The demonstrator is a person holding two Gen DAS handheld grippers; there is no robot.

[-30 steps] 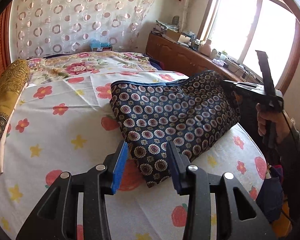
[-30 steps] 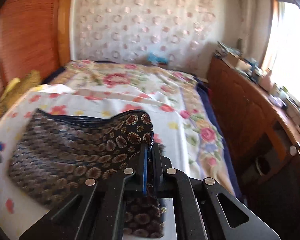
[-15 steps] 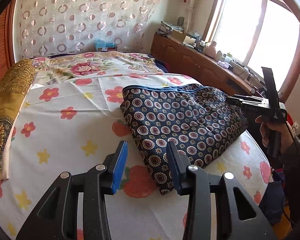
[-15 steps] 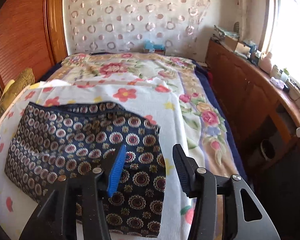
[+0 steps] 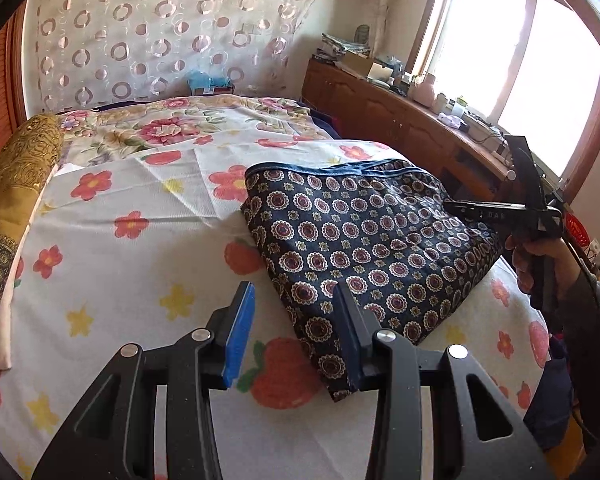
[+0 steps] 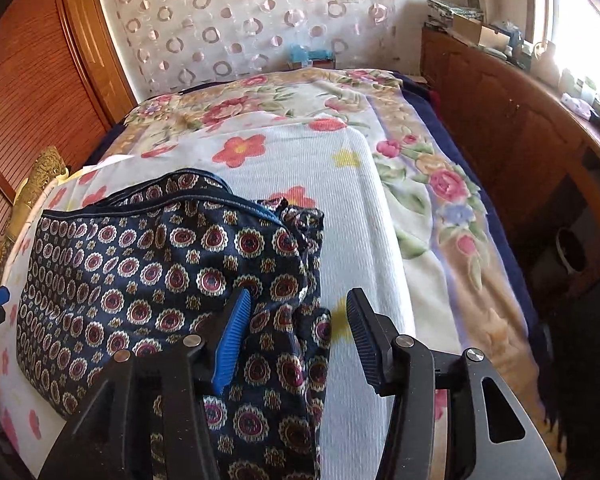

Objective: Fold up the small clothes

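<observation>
Left wrist view shows the patterned navy garment [image 5: 364, 248] lying folded on the bed [image 5: 140, 264], toward 2 o'clock of the left gripper [image 5: 290, 330], whose fingers are spread and grasp nothing. Right wrist view has the right gripper [image 6: 298, 332] over the garment's right edge, fingers released, cloth lying between them untouched. A hand [image 5: 540, 264] holds the right gripper's handle at 3 o'clock.

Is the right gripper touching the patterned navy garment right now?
Cannot tell. In the right wrist view the right gripper has open jaws over the navy garment, pads not clamping it, but no gap shows plainly.
</observation>
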